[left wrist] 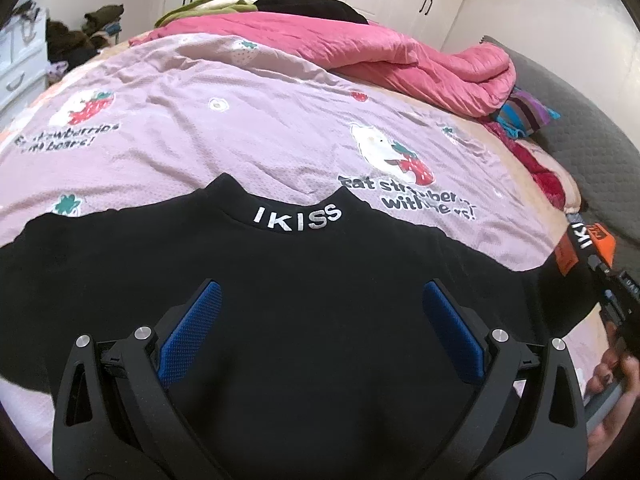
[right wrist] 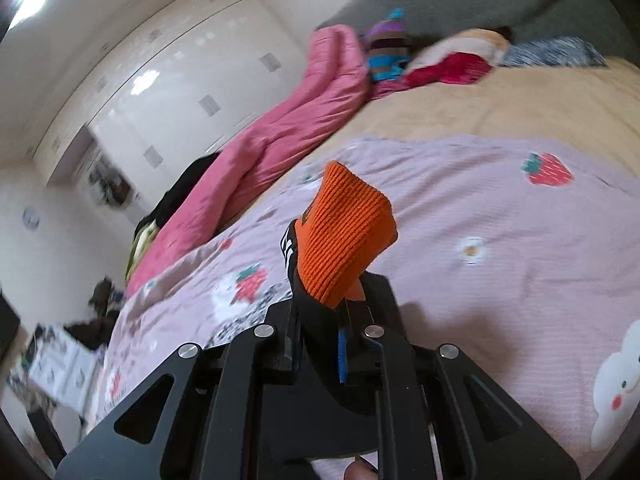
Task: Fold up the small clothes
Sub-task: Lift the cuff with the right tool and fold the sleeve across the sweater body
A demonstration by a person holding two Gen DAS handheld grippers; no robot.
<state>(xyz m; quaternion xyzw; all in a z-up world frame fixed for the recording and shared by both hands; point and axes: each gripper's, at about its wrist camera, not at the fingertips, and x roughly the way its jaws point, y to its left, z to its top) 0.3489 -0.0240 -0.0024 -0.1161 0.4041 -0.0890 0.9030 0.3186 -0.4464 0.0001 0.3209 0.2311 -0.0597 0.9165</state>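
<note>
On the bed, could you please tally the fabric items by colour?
Black: 2, the sweater whose orange cuff the right hand-held gripper pinches, and a garment at the back.
Pink: 1, the quilt.
Lilac: 1, the strawberry sheet.
Striped: 1, a garment.
Total: 5.

We read "IKISS" in white letters on the collar of the black sweater (left wrist: 300, 320). The same white lettering starts as "IKI" on its black sleeve band beside the orange cuff (left wrist: 600, 240). On the lilac bedsheet (left wrist: 240, 136) we read "Eat strawberries with bears!" twice, each partly blurred or creased, beneath a bear-and-strawberry print.
</note>
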